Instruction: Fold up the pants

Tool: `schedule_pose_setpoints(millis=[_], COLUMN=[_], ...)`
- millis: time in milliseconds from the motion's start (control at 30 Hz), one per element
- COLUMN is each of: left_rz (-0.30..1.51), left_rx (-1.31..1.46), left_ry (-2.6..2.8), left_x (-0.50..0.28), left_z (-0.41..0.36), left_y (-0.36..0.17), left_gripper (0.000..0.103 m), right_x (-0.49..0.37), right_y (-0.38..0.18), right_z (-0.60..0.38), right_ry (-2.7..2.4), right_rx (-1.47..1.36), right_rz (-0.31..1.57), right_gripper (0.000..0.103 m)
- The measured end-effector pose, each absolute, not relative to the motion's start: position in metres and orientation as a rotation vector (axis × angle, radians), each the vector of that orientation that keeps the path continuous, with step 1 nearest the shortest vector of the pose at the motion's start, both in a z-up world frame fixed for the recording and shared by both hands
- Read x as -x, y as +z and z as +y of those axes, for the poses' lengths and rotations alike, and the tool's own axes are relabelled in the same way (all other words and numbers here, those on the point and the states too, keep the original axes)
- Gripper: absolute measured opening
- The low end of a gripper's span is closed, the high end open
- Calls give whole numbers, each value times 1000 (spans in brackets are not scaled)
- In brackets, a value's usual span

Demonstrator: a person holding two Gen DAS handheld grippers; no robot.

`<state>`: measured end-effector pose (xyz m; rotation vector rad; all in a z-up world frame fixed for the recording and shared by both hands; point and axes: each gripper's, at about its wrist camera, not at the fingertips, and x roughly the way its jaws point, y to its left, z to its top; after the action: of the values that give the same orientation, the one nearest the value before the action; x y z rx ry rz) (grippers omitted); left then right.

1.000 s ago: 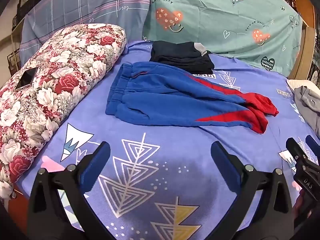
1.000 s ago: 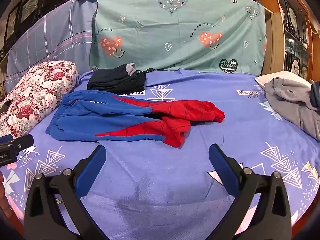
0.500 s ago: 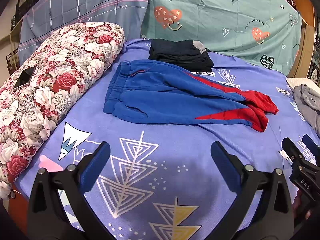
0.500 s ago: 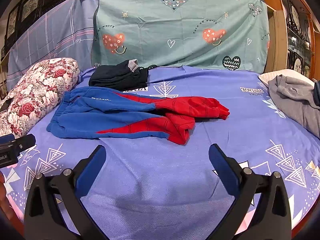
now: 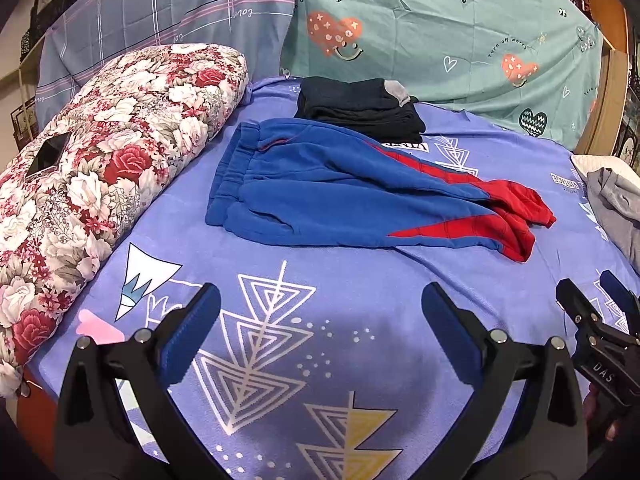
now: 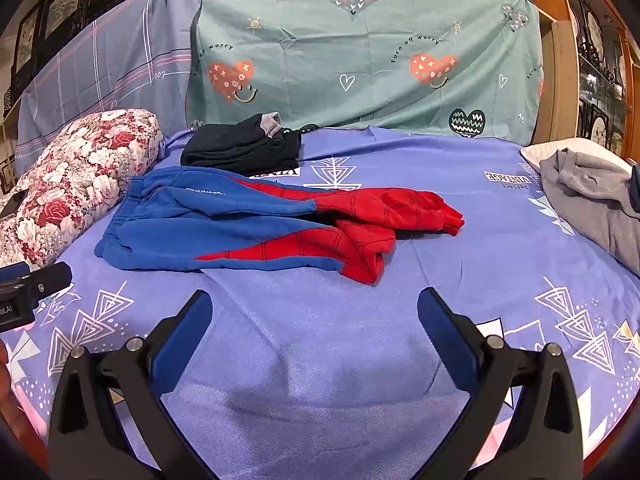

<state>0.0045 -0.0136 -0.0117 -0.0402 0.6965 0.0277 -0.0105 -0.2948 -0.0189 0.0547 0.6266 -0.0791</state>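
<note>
Both grippers, left [image 5: 320,308] & right [image 6: 314,306], agape, empty; pants [image 6: 256,228] cuffs bunched, prob. overlapping.

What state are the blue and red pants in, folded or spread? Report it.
Spread, not yet folded: the blue and red pants lie lengthwise on the bedsheet, legs overlapping, red cuffs rumpled. Neither tongs touch them.

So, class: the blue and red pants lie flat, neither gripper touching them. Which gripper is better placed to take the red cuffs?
Probably the right gripper: the pants have their red cuffs on its side, while the left gripper faces the waistband. Both are open.
</note>
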Motion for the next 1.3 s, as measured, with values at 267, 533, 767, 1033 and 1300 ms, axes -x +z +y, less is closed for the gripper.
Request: schedule_pose_setpoints(millis=[267,533,767,1033,1300], left_rz=[698,701,704,717,736], left_rx=[40,41,40,41,38], left_ry=[25,23,22,20,20], left_x=[-4,-5,-6,-13,-22], left_z=[-14,-16,-17,-16,-16], left_y=[-10,-12,-13,-16,-22], left_gripper=[101,101,101,101,101], right_x=[11,11,9,2,-5], right_y=[-19,-20,-20,-24,-28], right_z=[-295,-296,-297,-300,-299], right_ry=[-76,-83,-81,-91,-81], right_rx=[-52,-61,-60,-71,-70], right_rz=[627,628,631,649,664], right_gripper=[102,102,102,102,102])
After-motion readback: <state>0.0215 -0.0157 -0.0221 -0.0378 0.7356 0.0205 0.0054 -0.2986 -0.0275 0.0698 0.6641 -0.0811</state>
